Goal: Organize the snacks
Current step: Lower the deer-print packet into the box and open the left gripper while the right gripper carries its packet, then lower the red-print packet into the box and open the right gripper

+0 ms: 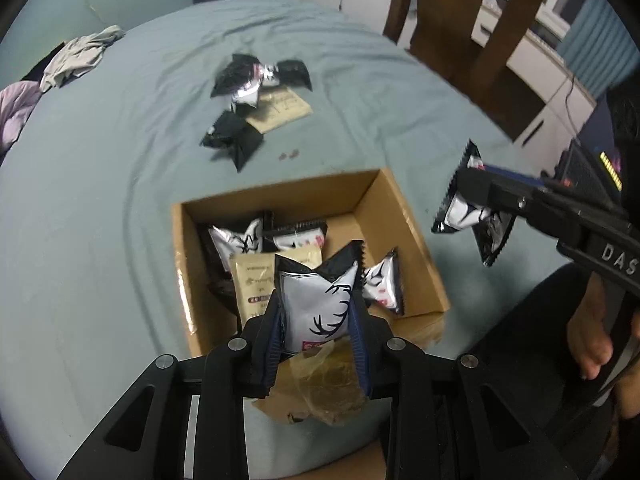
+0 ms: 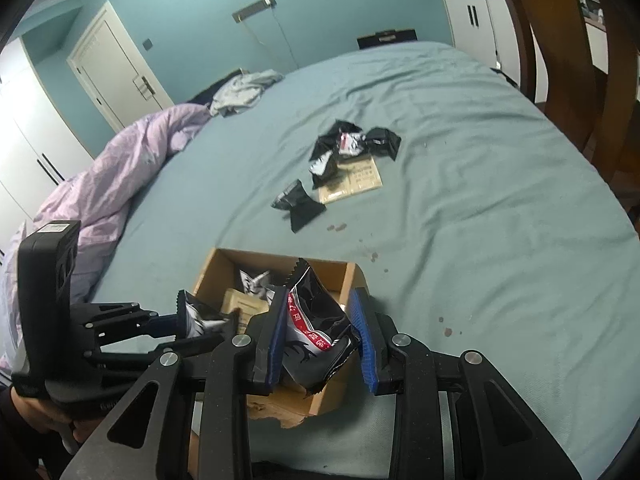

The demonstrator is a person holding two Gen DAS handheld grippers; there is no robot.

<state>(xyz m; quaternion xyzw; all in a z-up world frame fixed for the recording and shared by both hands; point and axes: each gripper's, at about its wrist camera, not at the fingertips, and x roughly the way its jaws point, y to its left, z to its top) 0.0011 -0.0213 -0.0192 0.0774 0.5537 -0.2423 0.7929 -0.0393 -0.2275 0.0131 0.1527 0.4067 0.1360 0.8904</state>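
Observation:
An open cardboard box (image 1: pixel 404 240) sits on the blue-green bed and holds several snack packets. My left gripper (image 1: pixel 318 316) is shut on a white packet with a black antler print (image 1: pixel 320 304), held over the box's near edge. My right gripper (image 2: pixel 320 332) is shut on a black packet with a red band (image 2: pixel 316 332), held just above the box (image 2: pixel 348 276). It shows in the left wrist view (image 1: pixel 480 200) to the right of the box. A pile of black packets and a tan sachet (image 1: pixel 256 96) lies farther up the bed; it also shows in the right wrist view (image 2: pixel 344 160).
A purple duvet (image 2: pixel 120 172) and grey clothes (image 2: pixel 244 92) lie at the bed's far left. A wooden chair (image 1: pixel 480 32) stands by the bed's right side. White cabinets (image 2: pixel 476 20) line the far wall. A torn box flap (image 1: pixel 320 392) hangs at the near edge.

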